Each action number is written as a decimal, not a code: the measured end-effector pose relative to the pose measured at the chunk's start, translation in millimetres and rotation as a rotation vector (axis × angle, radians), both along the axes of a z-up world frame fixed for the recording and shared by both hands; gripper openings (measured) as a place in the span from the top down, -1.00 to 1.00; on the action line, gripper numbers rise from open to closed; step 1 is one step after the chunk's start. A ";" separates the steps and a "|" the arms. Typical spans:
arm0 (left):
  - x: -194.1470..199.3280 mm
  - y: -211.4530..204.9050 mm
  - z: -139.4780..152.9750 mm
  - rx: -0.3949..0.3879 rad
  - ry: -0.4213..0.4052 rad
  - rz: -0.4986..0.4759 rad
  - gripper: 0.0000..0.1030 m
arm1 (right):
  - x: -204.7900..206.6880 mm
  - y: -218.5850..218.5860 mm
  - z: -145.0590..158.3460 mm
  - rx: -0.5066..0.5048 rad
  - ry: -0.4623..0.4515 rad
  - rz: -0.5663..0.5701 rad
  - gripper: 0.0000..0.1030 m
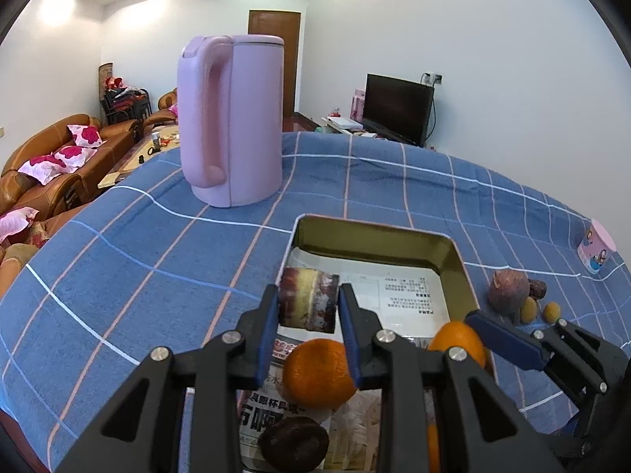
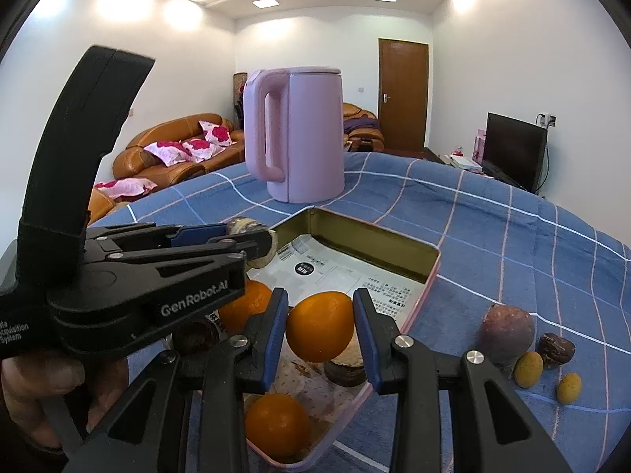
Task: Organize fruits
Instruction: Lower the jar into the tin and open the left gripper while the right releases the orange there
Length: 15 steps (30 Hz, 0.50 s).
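Observation:
A shallow metal tin [image 1: 378,240] [image 2: 355,232] lined with printed paper sits on the blue checked cloth. My left gripper [image 1: 309,305] is shut on a cut passion fruit half [image 1: 309,301] and holds it above the tin; it also shows in the right wrist view [image 2: 252,236]. My right gripper [image 2: 320,327] is shut on an orange [image 2: 320,325] over the tin's near part. Other oranges [image 1: 317,372] [image 2: 276,425] and dark passion fruits [image 1: 294,447] [image 2: 195,337] lie in the tin.
A pink kettle [image 1: 230,118] [image 2: 294,134] stands behind the tin. Right of the tin lie a purple passion fruit [image 2: 506,333], a dark date [image 2: 556,347] and two small yellow fruits [image 2: 528,368]. A pink cup [image 1: 595,246] stands at the far right.

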State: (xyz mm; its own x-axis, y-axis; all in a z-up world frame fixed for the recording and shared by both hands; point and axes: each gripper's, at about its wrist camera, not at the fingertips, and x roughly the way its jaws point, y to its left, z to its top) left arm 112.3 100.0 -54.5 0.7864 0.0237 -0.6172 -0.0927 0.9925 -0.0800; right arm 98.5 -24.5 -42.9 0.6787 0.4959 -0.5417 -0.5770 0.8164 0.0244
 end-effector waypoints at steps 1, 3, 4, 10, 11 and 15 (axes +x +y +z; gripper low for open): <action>0.9 -0.2 -0.5 0.000 0.004 -0.001 0.40 | 0.9 1.3 -1.0 -0.005 0.011 0.009 0.29; 1.3 -0.5 -1.7 0.004 0.010 -0.004 0.39 | 1.2 2.5 -1.8 -0.010 0.014 0.010 0.29; 2.2 -1.1 -2.5 0.005 0.014 -0.006 0.39 | 1.8 2.7 -2.2 -0.009 0.019 0.012 0.29; 5.8 -4.8 -7.5 0.010 0.033 -0.016 0.39 | 6.2 5.0 -5.6 -0.020 0.047 0.018 0.29; 6.1 -5.0 -8.4 0.008 0.038 -0.016 0.39 | 6.3 6.0 -5.9 -0.024 0.049 0.020 0.29; 7.3 -4.9 -9.7 0.008 0.044 -0.015 0.39 | 6.4 7.2 -6.6 -0.033 0.054 0.022 0.29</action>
State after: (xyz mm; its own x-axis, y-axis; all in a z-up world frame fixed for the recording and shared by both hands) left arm 119.7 95.1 -64.2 0.7586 0.0170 -0.6514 -0.0806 0.9944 -0.0679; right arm 104.9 -17.3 -49.5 0.6369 0.4917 -0.5938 -0.5935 0.8043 0.0294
